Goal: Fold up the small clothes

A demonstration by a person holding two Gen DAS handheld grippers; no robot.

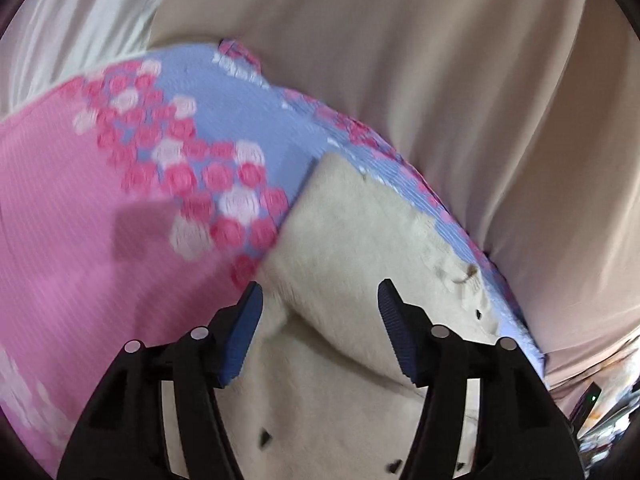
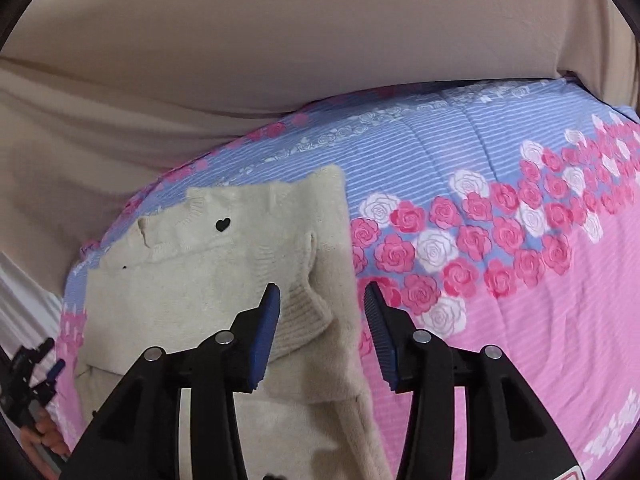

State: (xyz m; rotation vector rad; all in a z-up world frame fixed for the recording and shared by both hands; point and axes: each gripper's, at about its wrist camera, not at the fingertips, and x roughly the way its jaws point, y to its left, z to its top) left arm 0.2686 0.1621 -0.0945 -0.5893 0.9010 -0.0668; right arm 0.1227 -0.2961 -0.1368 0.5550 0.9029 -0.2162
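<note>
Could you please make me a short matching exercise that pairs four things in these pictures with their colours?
Things:
1. sweater
2. bedspread
3. heart mark on the sweater
4. right gripper finger pads

Colours:
a. black
b. blue
c. cream
d. pink and light blue with roses

Pairs: 1-c, 2-d, 3-a, 4-b

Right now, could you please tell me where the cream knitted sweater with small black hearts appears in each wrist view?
Left wrist: cream knitted sweater lies lower centre, between the open blue fingers.
Right wrist: it lies lower left, its ribbed cuff by the left finger.
Shared landmark: the pink and blue rose-print bedspread beneath it.
</note>
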